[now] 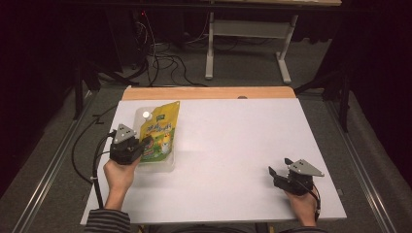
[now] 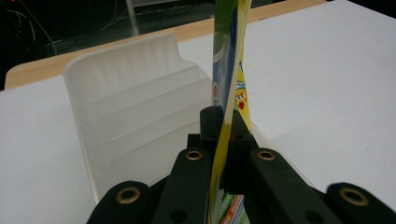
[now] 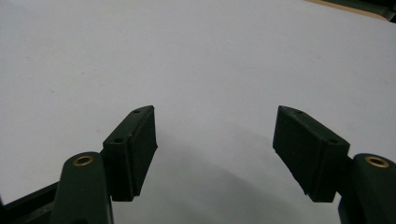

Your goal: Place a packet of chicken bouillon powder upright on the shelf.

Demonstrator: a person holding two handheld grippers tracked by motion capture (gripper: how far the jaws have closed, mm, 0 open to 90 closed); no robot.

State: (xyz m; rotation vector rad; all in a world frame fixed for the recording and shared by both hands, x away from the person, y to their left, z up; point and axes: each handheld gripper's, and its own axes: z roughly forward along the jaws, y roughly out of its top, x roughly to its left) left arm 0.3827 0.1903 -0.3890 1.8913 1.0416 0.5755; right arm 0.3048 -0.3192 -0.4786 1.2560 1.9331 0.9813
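A yellow and green refill pouch [image 1: 160, 130] with a white cap is held at the table's left side. My left gripper [image 1: 145, 143] is shut on its lower edge. In the left gripper view the pouch [image 2: 231, 70] stands edge-on between the jaws, above a clear plastic tray [image 2: 135, 102]. That tray [image 1: 163, 167] lies under the pouch on the white table [image 1: 233, 145]. My right gripper [image 1: 273, 172] rests open near the front right of the table. Its jaws stand wide apart over bare table [image 3: 210, 70], with the gripper [image 3: 215, 149] holding nothing.
A wooden strip [image 1: 209, 92] runs along the table's far edge. Beyond it stand a white table frame [image 1: 248, 43] and loose cables [image 1: 165, 58] on the floor. A metal rail [image 1: 53, 160] runs along the left of the table.
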